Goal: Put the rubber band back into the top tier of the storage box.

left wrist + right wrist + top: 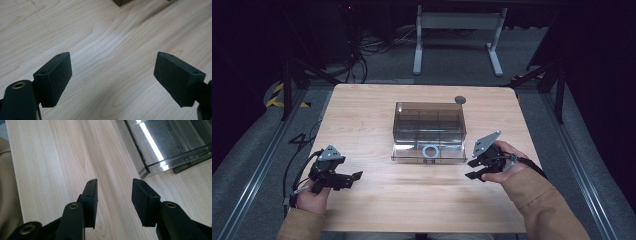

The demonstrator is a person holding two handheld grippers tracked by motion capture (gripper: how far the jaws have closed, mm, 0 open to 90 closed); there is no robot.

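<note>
I see a small grey disc [460, 99] on the tabletop [362, 115] at one o'clock, and a white desk frame [458, 37] beyond at twelve.

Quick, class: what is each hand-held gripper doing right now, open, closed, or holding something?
Left hand-held gripper: open, nothing between its jaws.
Right hand-held gripper: open, holding nothing, beside the clear smoky plastic box.

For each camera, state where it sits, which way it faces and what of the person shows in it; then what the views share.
High view: fixed above the person's side, looking forward and down on the table and smoky plastic box; both forearms, left gripper, right gripper.
Left gripper view: rides the left gripper, looking along its open jaws at bare wood.
Right gripper view: rides the right gripper, jaws open, sleeve at the left edge, facing the box's corner.
Shared: the wooden tabletop and the box.
</note>
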